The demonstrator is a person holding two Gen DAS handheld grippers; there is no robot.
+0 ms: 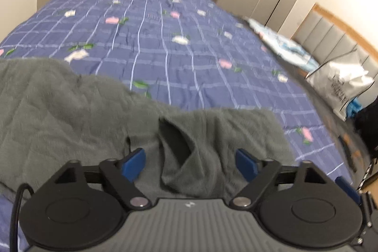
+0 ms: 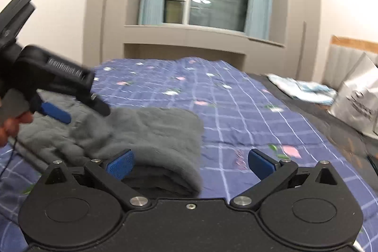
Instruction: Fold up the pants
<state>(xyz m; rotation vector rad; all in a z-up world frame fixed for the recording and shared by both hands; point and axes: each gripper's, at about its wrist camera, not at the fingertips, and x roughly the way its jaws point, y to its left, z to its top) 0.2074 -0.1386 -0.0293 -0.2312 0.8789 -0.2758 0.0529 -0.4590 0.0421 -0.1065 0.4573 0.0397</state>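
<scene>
The soft grey fleece pants (image 2: 141, 134) lie on the blue checked, flower-printed bedspread (image 2: 248, 115), their long axis running sideways across the front of both tongs, folded end toward the right. The left tongs (image 1: 190, 163) hang just above the cloth with blue pads (image 1: 133, 163) spread wide, pinching nothing; a dark fold opening sits between them. The right tongs (image 2: 190, 164) are also spread, their left pad beside the rolled end of the pants, the right pad over bare bedspread. A white plastic bag (image 2: 356, 96) sits far right.
</scene>
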